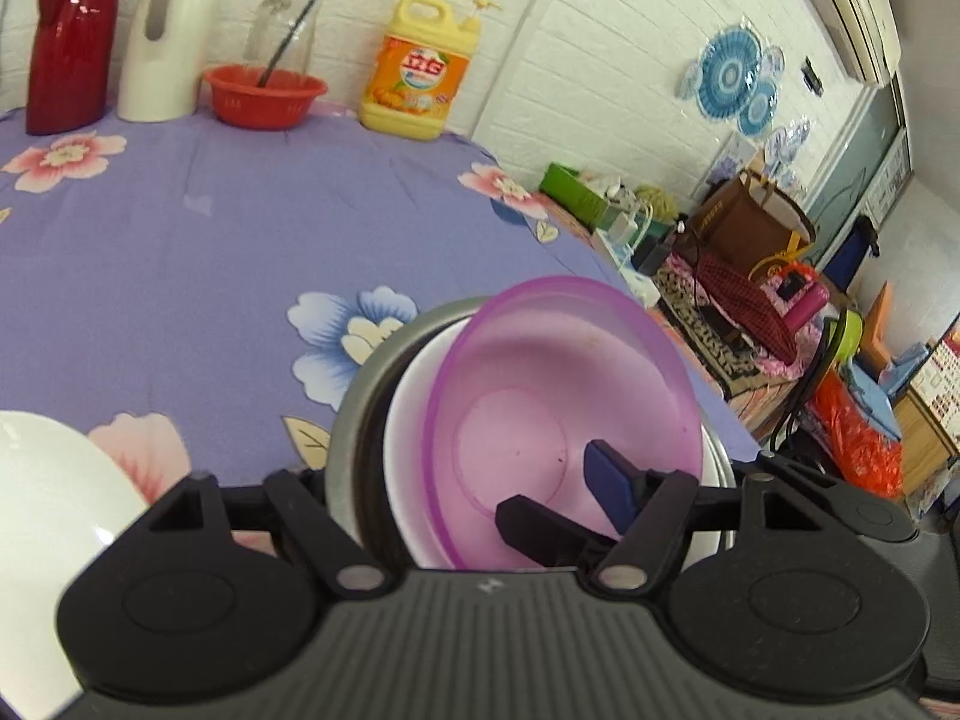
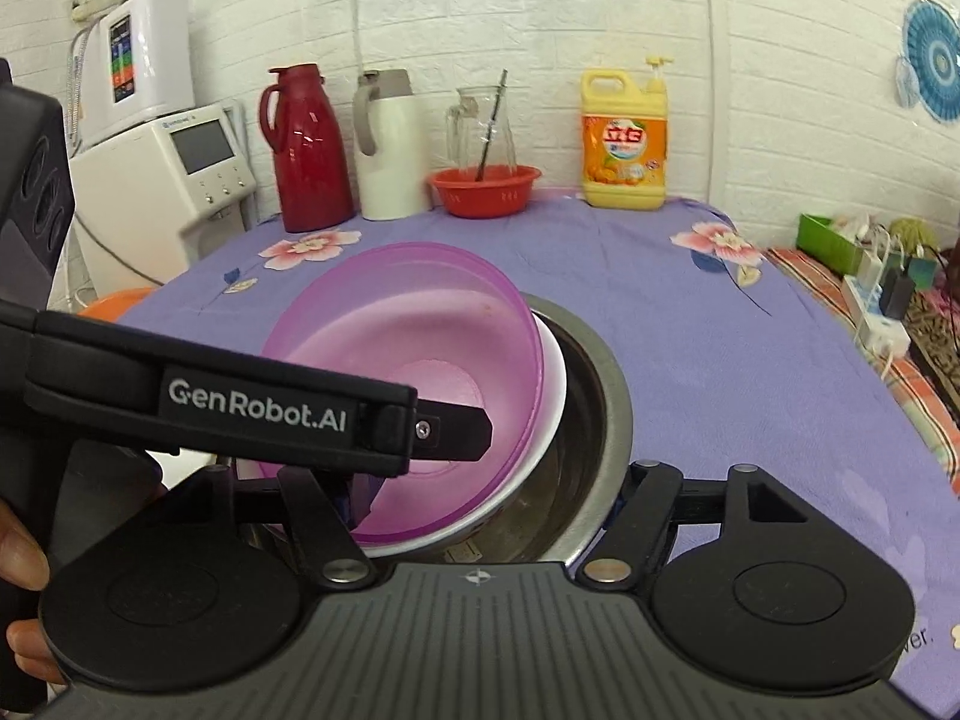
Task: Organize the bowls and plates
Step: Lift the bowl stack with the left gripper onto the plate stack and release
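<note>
Right in front of both tongs, your nested stack sits tilted: purple bowl [image 1: 561,414] in white bowl [image 1: 408,438] in steel bowl [image 2: 591,396], left gripper [image 1: 558,501] reaching inside the purple one unclamped, right gripper's [image 2: 480,474] jaws spread wide.

The black two-finger left gripper [image 1: 456,480] tilts downward, jaws partly apart, with its blue-padded finger [image 1: 606,474] in plain sight and the other finger hidden. Close beside it, the black two-finger right gripper [image 2: 492,486] tilts down too, jaws spread wide. A hand [image 2: 21,576] wraps the left one's handle.
</note>
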The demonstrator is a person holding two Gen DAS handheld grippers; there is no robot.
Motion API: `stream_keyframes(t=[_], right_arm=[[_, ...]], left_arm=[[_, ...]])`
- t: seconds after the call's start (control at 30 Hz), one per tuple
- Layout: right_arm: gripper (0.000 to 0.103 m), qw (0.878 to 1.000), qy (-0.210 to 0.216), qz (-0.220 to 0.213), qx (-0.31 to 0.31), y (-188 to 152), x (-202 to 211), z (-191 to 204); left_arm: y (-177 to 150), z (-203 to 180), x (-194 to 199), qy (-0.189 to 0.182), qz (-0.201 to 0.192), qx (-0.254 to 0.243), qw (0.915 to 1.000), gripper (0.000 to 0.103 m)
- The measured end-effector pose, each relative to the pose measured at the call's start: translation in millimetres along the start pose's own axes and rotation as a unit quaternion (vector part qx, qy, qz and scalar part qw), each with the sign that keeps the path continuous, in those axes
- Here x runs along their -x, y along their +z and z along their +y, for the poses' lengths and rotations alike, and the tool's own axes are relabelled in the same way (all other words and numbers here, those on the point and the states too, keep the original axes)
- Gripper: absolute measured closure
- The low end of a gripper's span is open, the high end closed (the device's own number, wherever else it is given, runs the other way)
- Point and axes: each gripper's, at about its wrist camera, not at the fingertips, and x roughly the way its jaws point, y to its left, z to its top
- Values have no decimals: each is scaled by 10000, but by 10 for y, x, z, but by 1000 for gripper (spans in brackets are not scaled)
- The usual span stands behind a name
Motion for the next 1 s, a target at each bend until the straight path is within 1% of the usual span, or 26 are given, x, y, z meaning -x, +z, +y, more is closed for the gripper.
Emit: stream_keyframes(t=[0.1, 0.23, 0.3, 0.4, 0.53, 0.63, 0.77, 0.87, 0.93, 1.0], right_arm=[[0, 9998, 197, 17, 100, 54, -45, 156], [0, 9976, 636, 8, 267, 143, -157, 467], [0, 9950, 913, 14, 408, 182, -226, 678], [0, 9885, 1371, 98, 634, 189, -344, 1018], [0, 9794, 1833, 362, 761, 137, -516, 1335], [0, 9756, 1978, 575, 763, 87, -617, 1457], [0, 9754, 1935, 749, 748, 48, -709, 1493], [0, 9749, 1962, 758, 736, 33, -712, 1488], [0, 9736, 2032, 766, 702, 28, -717, 1485], [0, 9720, 2114, 787, 656, 28, -715, 1477]], left_arm=[[13, 157, 186, 124, -170, 167, 9996, 31], [-2, 450, 513, 467, -413, 349, 9974, 31], [-30, 635, 701, 723, -534, 472, 9948, 31], [-114, 907, 947, 1205, -654, 649, 9884, 31], [-265, 1229, 1133, 1500, -635, 970, 9819, 31], [-354, 1366, 1134, 1581, -530, 1093, 9799, 31], [-399, 1467, 1058, 1501, -430, 1220, 9802, 31], [-403, 1464, 1025, 1566, -509, 1090, 9803, 30], [-398, 1468, 1029, 1575, -565, 1093, 9798, 17], [-394, 1482, 1035, 1529, -579, 1164, 9797, 16]])
